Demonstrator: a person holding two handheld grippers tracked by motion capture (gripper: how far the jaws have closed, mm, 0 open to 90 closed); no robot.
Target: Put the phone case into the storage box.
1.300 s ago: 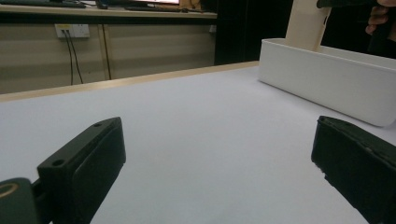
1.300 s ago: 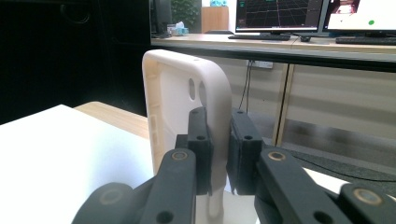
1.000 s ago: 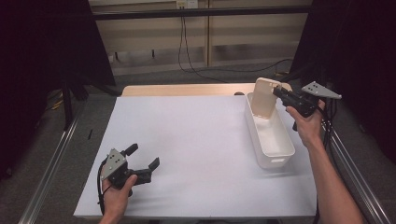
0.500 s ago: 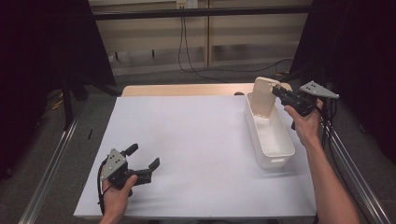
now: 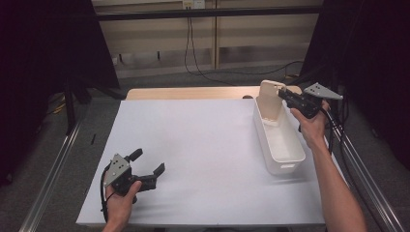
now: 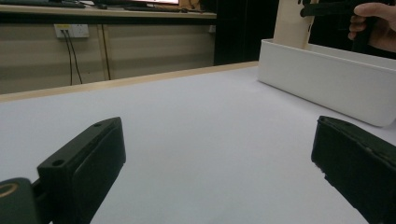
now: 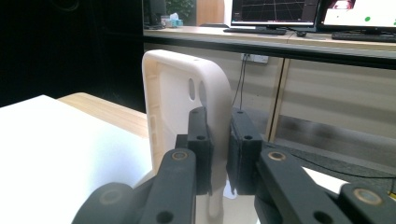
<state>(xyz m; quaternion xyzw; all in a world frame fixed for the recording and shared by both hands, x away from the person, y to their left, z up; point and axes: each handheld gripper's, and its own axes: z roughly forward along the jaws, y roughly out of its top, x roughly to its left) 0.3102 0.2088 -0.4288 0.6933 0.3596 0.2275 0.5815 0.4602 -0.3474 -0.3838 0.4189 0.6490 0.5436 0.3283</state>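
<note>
One white lid [image 5: 269,102] stands upright at the far end of one white bin [image 5: 280,140], near the table's [image 5: 203,145] far right corner, its lower part hidden inside the bin. The right gripper [image 5: 286,95] pinches the lid's edge; the right gripper view shows the pads [image 7: 198,135] clamped on its rim. The left gripper [image 5: 147,163], near the front left corner, has its jaws spread wide on nothing; its view cuts the lid's top [image 6: 293,21] off.

Bin [image 5: 283,145] on table's [image 5: 193,145] right side, lid [image 5: 269,99] upright at bin's far end, right gripper [image 5: 282,94] clamped on lid, left gripper [image 5: 145,162] near table's front left
</note>
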